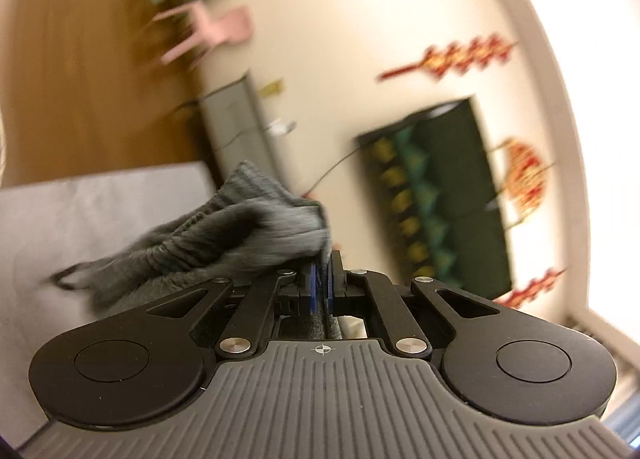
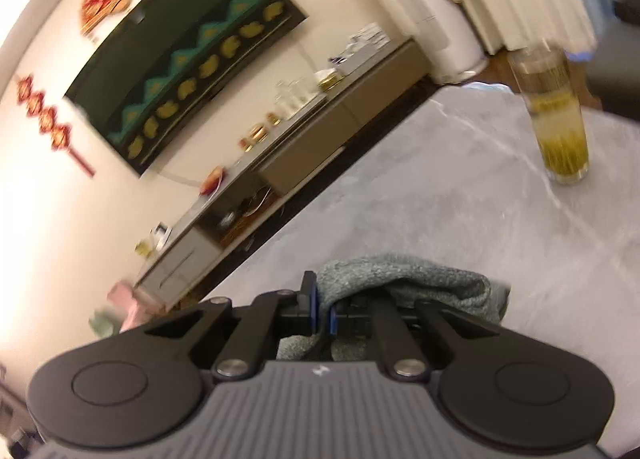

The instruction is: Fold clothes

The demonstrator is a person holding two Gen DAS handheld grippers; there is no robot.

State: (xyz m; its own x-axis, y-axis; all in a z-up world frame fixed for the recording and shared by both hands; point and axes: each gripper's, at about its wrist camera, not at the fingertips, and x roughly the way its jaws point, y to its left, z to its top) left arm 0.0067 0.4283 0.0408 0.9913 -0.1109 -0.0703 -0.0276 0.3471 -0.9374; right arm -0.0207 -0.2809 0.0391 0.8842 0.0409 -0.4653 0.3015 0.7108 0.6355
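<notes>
In the left wrist view, my left gripper [image 1: 321, 279] is clamped on an edge of the grey knitted garment [image 1: 224, 235], which hangs over the grey table [image 1: 80, 203]. In the right wrist view, my right gripper [image 2: 322, 309] pinches another part of this garment above the table, and a glass of tea [image 2: 554, 115] stands well apart.

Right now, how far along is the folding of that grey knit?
Done: both claws have pinched the grey knit garment; left claw and right claw are each shut on it. In hand: it hangs bunched above the grey table. Left: no fold shows yet.
</notes>
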